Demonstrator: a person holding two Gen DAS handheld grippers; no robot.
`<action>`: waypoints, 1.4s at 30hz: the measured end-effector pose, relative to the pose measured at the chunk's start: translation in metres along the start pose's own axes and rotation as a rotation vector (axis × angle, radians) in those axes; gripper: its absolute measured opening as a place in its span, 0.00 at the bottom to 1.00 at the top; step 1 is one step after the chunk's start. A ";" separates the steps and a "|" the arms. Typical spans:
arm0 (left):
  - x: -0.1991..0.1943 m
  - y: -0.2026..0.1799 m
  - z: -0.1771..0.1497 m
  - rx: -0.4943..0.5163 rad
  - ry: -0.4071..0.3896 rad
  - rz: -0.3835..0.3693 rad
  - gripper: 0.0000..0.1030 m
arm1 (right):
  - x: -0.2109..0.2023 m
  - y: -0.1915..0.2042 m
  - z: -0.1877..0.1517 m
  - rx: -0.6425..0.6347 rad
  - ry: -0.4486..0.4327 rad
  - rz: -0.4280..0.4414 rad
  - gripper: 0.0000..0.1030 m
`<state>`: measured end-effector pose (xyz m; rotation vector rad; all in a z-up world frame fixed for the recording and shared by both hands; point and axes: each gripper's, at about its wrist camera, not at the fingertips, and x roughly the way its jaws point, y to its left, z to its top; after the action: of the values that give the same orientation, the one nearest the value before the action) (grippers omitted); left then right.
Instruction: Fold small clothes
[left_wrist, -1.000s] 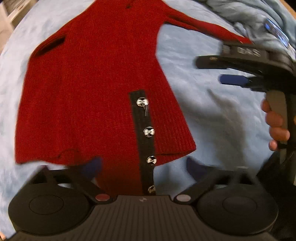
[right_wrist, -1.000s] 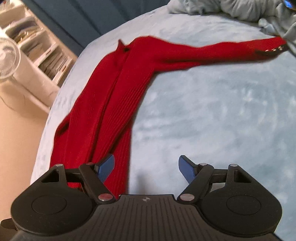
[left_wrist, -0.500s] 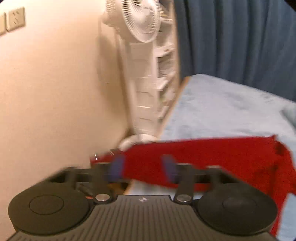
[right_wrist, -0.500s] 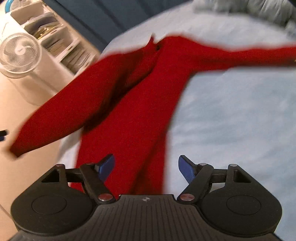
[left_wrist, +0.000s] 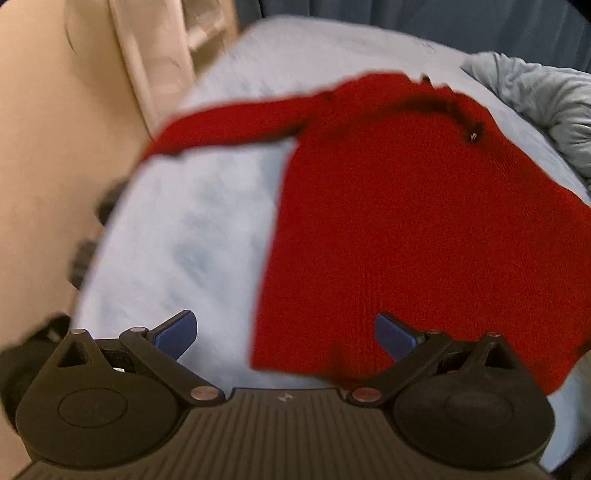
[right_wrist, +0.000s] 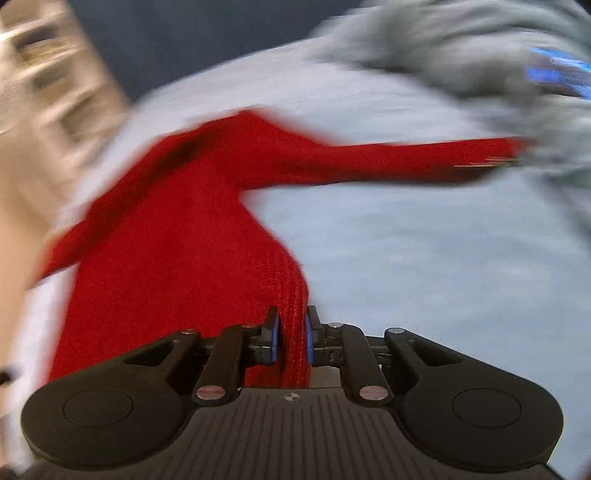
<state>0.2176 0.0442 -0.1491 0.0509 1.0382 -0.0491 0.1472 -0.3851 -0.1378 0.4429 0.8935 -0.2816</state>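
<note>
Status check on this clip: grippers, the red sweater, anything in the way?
Left gripper just opened, fingers empty. Right gripper just closed, shut on red sweater hem. Sweater spread on blue bed, sleeves out. Rumpled grey bedding at right sleeve's cuff.

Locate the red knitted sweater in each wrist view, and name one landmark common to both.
Left wrist view: the red knitted sweater fills the centre and right, one sleeve running up-left.
Right wrist view: it spreads over the left and centre, one sleeve stretching right, its lower edge clamped in the right gripper.
Shared landmark: the crumpled grey bedding at upper right.
</note>
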 end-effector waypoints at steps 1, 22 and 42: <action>0.010 -0.001 -0.005 -0.024 0.020 -0.010 1.00 | 0.009 -0.018 0.003 0.050 0.028 -0.002 0.07; 0.050 -0.009 -0.034 0.190 0.165 -0.016 1.00 | 0.041 0.008 -0.079 -0.151 0.067 -0.125 0.65; 0.077 0.017 0.017 0.034 0.101 0.119 1.00 | 0.046 -0.033 -0.035 0.069 -0.107 -0.159 0.73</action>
<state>0.2723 0.0583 -0.2068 0.1473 1.1338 0.0444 0.1370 -0.3999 -0.2015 0.4176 0.8169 -0.4787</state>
